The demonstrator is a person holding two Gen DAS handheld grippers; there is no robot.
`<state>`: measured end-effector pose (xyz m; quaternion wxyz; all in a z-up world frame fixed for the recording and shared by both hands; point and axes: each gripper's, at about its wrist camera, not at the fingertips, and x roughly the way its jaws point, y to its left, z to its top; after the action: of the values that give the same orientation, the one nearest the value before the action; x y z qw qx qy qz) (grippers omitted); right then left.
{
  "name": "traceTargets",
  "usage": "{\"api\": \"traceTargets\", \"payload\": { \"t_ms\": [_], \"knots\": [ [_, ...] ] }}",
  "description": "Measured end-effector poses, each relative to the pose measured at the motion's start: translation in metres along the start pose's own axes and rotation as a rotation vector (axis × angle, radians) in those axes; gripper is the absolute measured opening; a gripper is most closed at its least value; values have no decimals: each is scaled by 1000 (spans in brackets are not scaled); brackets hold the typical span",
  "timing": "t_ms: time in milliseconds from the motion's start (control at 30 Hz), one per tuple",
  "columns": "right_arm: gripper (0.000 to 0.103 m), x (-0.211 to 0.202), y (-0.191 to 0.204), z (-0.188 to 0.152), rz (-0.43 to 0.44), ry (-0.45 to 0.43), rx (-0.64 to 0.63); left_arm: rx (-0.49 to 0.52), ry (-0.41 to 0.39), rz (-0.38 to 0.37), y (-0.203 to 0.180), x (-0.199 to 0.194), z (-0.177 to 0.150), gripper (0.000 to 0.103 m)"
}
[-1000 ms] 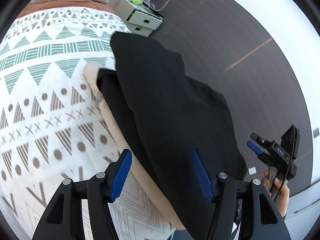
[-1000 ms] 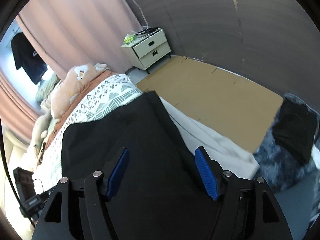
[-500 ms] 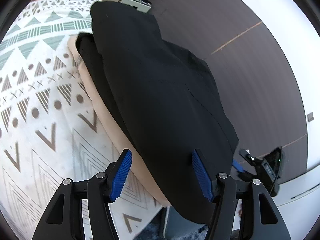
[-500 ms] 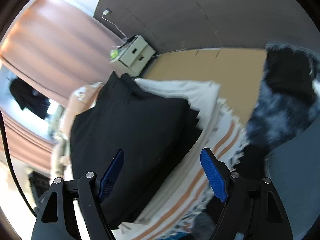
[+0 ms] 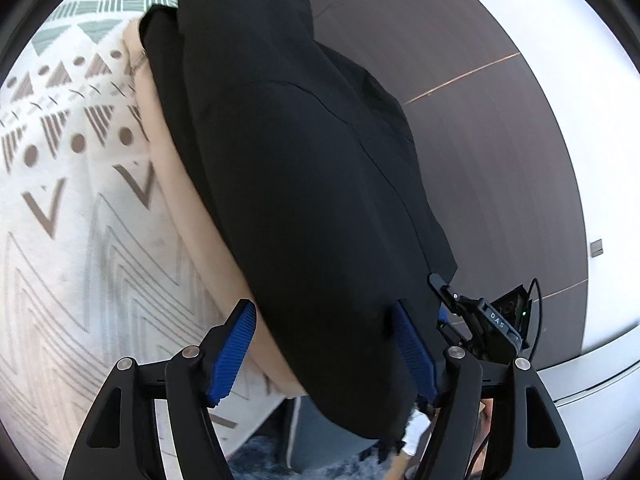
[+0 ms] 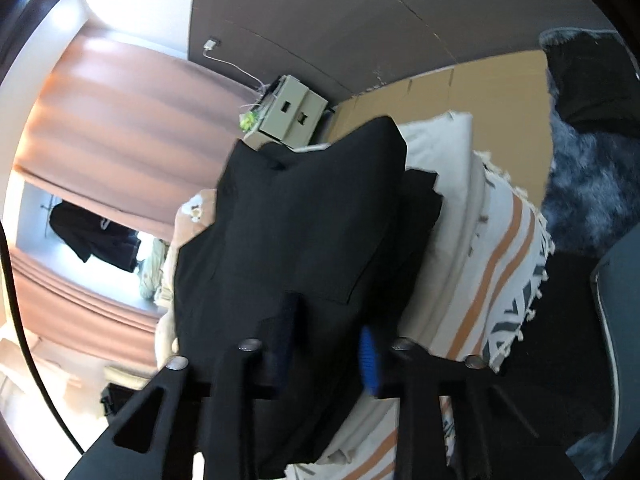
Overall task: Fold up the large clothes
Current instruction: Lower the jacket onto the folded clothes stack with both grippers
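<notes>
Since a second ago both grippers have dropped toward the bed edge. Right gripper (image 6: 328, 340): jaws just closed, pinching one black garment (image 5: 304, 168) near its hem. Left gripper (image 5: 324, 344): jaws widened slightly, wide open, astride the hem without pressing. Garment overhangs one patterned bedspread (image 5: 72, 208). One bedside cabinet (image 6: 288, 114), dark wall panelling.

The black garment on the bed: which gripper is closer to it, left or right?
Right. The right gripper has just been closing, its fingers around a fold of the black garment. The left gripper is open at the garment's near edge, one finger over the cloth, not pinching it.
</notes>
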<state>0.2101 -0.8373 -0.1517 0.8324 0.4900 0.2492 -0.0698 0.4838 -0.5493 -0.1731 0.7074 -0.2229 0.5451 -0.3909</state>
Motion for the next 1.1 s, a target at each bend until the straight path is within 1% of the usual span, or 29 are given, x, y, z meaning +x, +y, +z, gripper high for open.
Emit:
{"api": "traceTargets", "payload": {
  "t_ms": [133, 267, 367, 467, 533, 633, 700, 733, 767, 800, 833, 867, 900, 1000, 1033, 1067, 1100],
  "knots": [
    [19, -1, 12, 8, 2, -3, -56, 4, -6, -5, -13, 4, 5, 71],
    [19, -1, 19, 24, -10, -13, -69, 6, 6, -40, -26, 9, 12, 71],
    [19, 1, 22, 37, -26, -24, -82, 24, 7, -56, -39, 18, 25, 71],
    [19, 7, 19, 46, -59, -28, -86, 72, -35, -18, -46, 16, 33, 71],
    [19, 13, 11, 49, -88, -21, -81, 103, -87, 15, -47, 8, 41, 71],
    [20, 19, 4, 49, -117, 1, -71, 112, -127, 89, -40, 0, 57, 71],
    [24, 18, 2, 48, -148, 7, -65, 101, -147, 127, -31, -4, 69, 71],
    [29, 16, 4, 48, -159, 3, -73, 92, -154, 136, -27, -5, 74, 71],
    [31, 13, 7, 48, -186, -9, -97, 81, -160, 144, -23, -6, 79, 71],
    [32, 5, 14, 47, -242, -45, -138, 73, -167, 151, -20, -7, 84, 71],
    [33, 0, 19, 48, -269, -70, -167, 69, -173, 156, -17, -6, 89, 71],
    [33, -2, 21, 49, -275, -79, -180, 68, -178, 160, -13, -8, 93, 71],
    [33, -4, 21, 53, -261, -79, -180, 68, -183, 166, -11, -7, 97, 71],
    [33, 4, 16, 62, -238, -42, -157, 69, -197, 173, -6, -7, 108, 71],
    [31, 7, 14, 64, -230, -30, -164, 70, -199, 176, -4, -6, 111, 71],
    [23, 11, 14, 65, -212, -18, -171, 70, -197, 178, -2, -4, 115, 71],
    [10, 12, 13, 67, -191, -23, -177, 70, -195, 179, 0, -3, 119, 68]
  ]
}}
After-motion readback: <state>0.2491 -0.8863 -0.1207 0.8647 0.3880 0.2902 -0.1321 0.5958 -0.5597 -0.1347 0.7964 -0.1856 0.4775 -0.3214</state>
